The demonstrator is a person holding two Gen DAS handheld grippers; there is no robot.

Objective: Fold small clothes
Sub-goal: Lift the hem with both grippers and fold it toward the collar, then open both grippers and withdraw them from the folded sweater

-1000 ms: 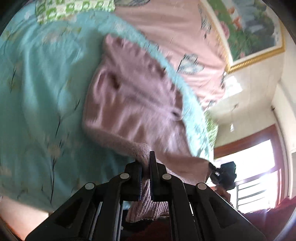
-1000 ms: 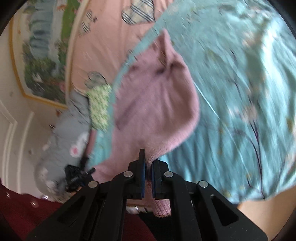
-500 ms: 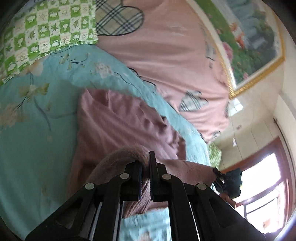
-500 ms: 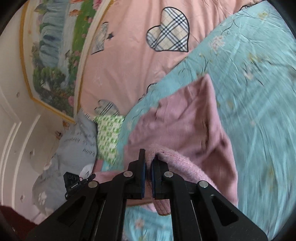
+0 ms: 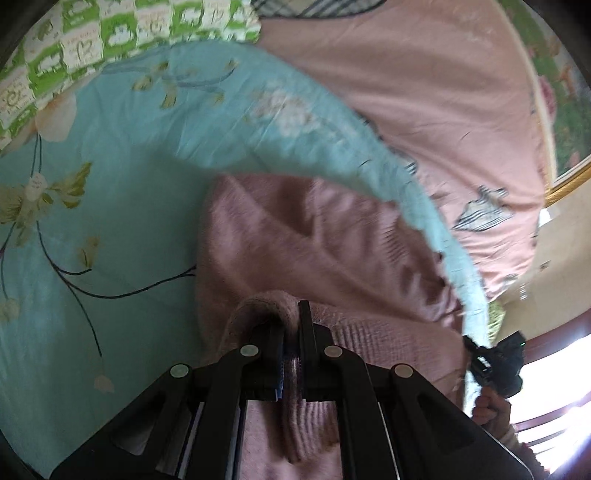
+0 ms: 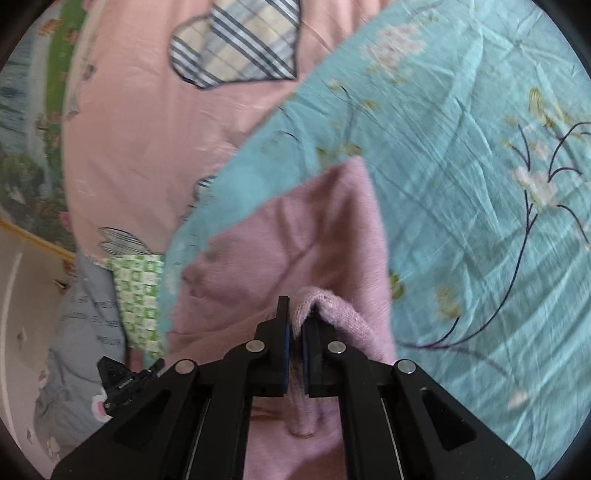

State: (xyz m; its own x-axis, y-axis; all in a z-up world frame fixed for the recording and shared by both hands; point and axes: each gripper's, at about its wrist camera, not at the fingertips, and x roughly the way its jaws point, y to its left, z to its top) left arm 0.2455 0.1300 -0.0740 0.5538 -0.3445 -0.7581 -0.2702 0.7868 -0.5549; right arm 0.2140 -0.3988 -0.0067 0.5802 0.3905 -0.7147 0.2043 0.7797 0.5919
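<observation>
Sweater (image 5: pixel 332 258) edge carried forward, pinched in both tongs (image 5: pixel 291 325).

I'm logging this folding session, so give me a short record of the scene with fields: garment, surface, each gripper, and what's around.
garment: pink knit garment, partly doubled over, lying on the bed
surface: teal floral bedspread
left gripper: jaws shut on a ribbed edge of the garment
right gripper: jaws shut on another edge of the garment
nearby: pink quilt with plaid hearts, green checked pillow, framed picture on the wall
</observation>
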